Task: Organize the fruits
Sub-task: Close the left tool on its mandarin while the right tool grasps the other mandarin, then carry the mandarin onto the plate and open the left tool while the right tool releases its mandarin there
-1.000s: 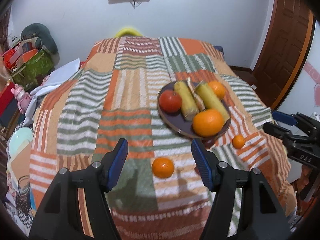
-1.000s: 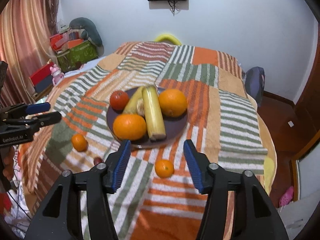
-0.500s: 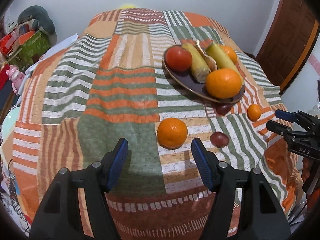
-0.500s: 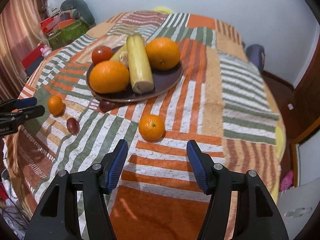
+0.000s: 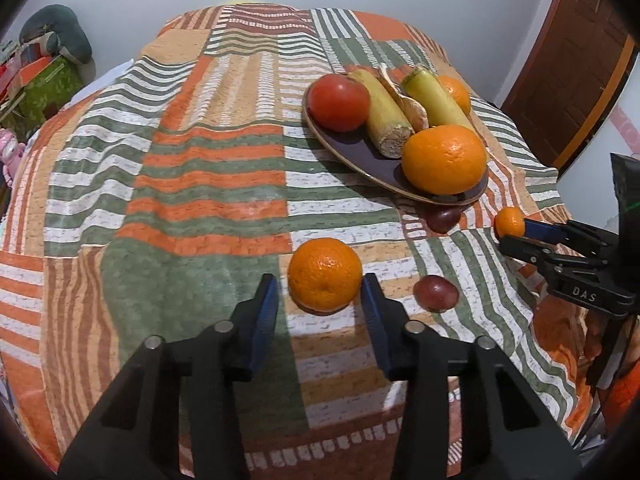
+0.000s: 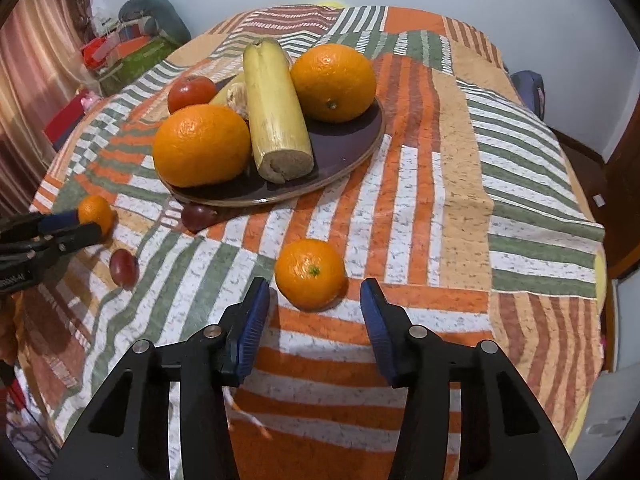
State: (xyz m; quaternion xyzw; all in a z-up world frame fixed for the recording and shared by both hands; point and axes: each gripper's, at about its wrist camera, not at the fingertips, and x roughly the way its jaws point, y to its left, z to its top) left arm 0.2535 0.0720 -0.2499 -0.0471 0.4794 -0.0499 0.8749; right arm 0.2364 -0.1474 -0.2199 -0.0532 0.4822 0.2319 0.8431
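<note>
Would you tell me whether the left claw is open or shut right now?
Open: the left claw has its blue pads spread either side of a small orange lying on the cloth, not yet gripping it.

Patchwork cloth [image 6: 440, 160] woven, matt, speckled. Plate [image 6: 352, 152] glazed, glossy dark purple. Oranges [image 6: 202, 144] dimpled, slight sheen. Tomato [image 5: 339, 96], plate's 10 o'clock, smooth, shiny. Banana [image 6: 274, 108] matt skin, rough fibrous cut end. Gripper pads [image 6: 250, 320] ribbed blue rubber; arms matt black plastic, metal pins.
</note>
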